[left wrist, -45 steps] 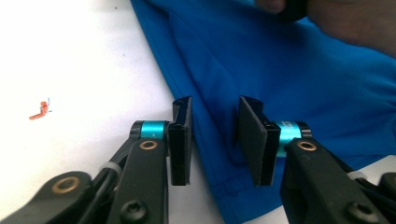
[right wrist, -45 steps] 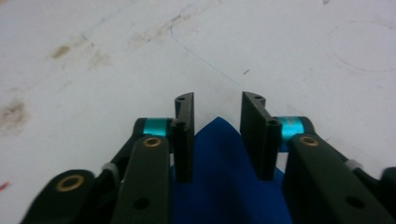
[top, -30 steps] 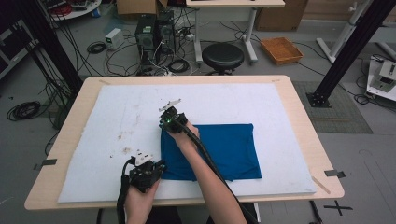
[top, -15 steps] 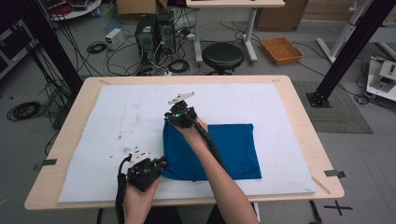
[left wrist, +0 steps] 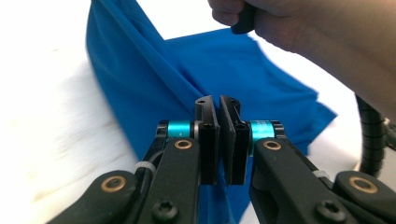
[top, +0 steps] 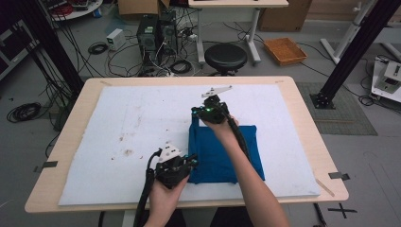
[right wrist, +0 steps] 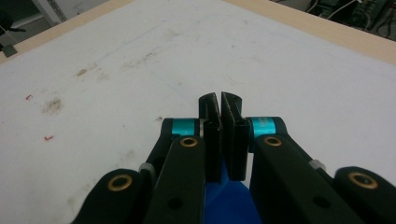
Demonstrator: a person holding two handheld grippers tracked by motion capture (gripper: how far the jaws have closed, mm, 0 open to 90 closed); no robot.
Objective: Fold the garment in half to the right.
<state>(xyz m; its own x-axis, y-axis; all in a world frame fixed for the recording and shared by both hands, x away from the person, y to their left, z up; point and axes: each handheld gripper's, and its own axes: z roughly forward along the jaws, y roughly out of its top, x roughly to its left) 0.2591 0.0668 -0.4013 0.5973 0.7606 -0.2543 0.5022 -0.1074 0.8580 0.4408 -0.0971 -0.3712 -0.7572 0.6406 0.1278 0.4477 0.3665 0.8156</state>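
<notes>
The soft, creased blue cloth (top: 222,153) is spread on the white mat (top: 118,137). It is pinched by both the left gripper (left wrist: 219,105) and the right gripper (right wrist: 220,100). Since the earlier frame, its left edge has been drawn rightward and lifted.

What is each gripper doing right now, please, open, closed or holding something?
Left gripper: closed on the blue cloth, at its near left edge.
Right gripper: closed on the same cloth, at its far left corner.

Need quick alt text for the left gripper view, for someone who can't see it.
The left gripper has its two black jaws shut on an edge of the blue cloth, which rises in a taut fold over the white table cover. The person's other hand is at top right.
</notes>
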